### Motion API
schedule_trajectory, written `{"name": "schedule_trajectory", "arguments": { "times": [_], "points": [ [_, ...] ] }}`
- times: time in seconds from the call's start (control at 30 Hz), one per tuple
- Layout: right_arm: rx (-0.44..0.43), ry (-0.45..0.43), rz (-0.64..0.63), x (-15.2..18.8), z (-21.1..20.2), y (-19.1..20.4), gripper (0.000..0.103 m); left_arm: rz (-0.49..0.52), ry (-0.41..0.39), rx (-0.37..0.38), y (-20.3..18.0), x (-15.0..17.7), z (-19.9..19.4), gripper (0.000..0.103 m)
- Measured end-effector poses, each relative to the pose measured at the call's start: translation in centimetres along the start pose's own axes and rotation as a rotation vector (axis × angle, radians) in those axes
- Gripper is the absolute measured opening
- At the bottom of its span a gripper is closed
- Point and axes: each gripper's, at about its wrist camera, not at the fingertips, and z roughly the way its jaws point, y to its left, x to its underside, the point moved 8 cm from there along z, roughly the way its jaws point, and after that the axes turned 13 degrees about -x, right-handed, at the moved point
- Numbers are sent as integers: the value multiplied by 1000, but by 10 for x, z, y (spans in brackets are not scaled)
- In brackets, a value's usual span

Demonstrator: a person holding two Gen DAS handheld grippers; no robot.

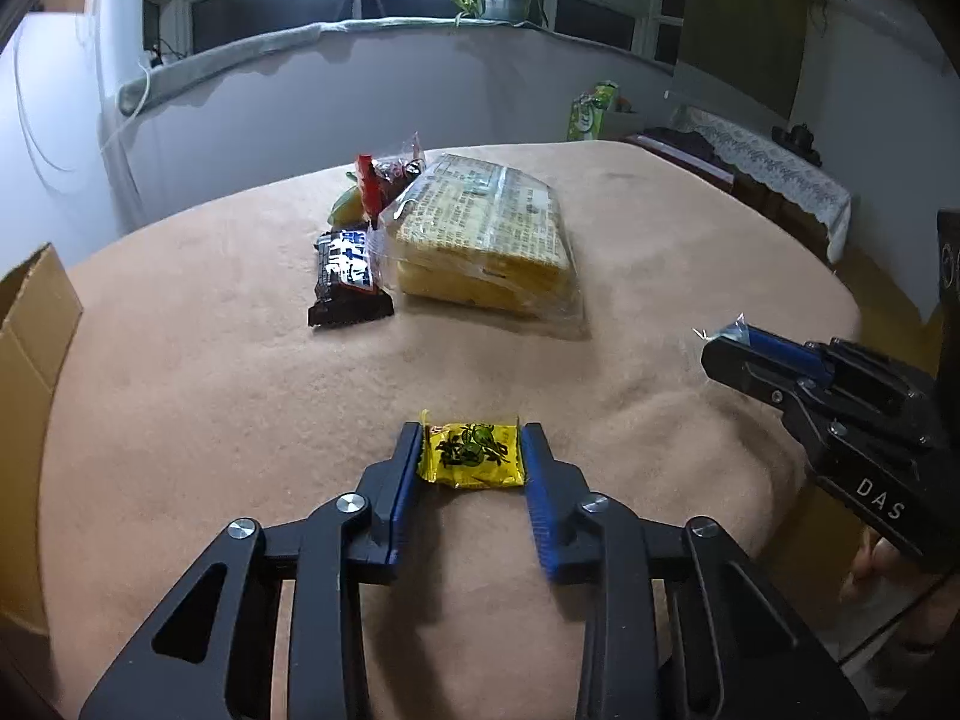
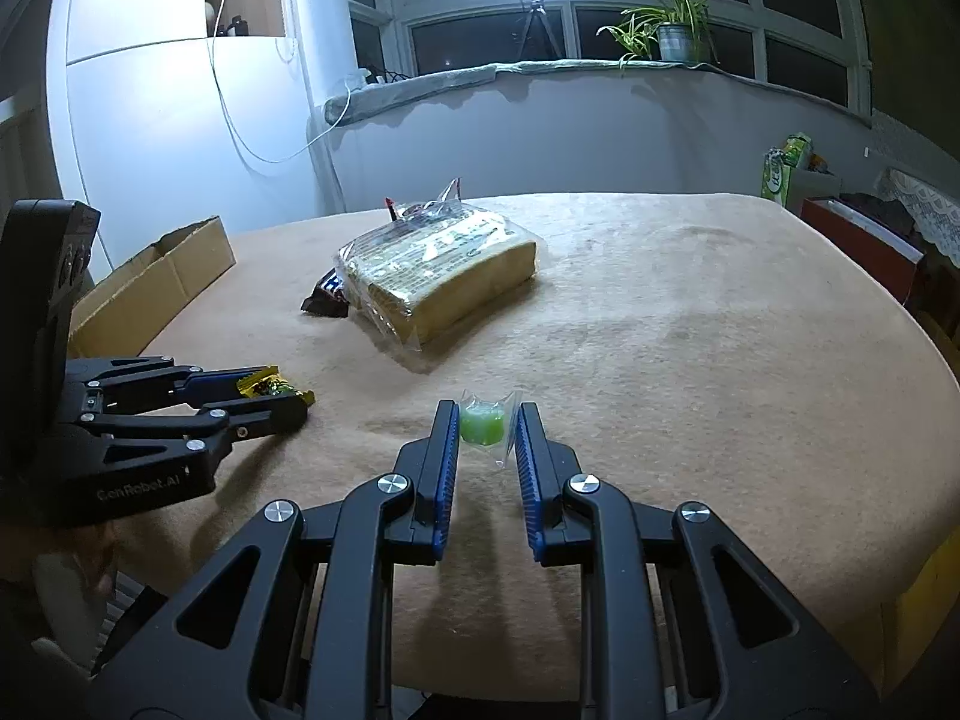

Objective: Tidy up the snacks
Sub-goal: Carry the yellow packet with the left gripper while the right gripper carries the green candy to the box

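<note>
A small yellow snack packet (image 1: 471, 456) lies flat on the tan blanket (image 1: 210, 390) between the blue pads of my left gripper (image 1: 472, 429). The pads stand at its two sides without squeezing it, so that gripper is open. From the right wrist view the left gripper (image 2: 282, 393) sits low at the left with the packet (image 2: 264, 387) between its fingers. My right gripper (image 2: 486, 408) is shut on a green jelly candy (image 2: 480, 425) in a clear wrapper. In the left wrist view the right gripper (image 1: 720, 348) is at the right, with the wrapper's tip sticking out.
Farther back lie a large clear pack of yellow crackers (image 1: 480, 240), a dark chocolate bar (image 1: 348, 276), a red packet (image 1: 384, 177) and a green-yellow piece (image 1: 348, 207). An open cardboard box (image 2: 156, 288) stands at the table's left edge. A person's hand (image 1: 876, 564) holds the right gripper.
</note>
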Motion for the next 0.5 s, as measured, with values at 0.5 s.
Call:
{"name": "schedule_trajectory", "arguments": {
  "times": [0.5],
  "points": [
    [-27, -78, -3, -29, -19, 10, 20, -75, -132, 24, 22, -30, -55, 28]
  ]
}}
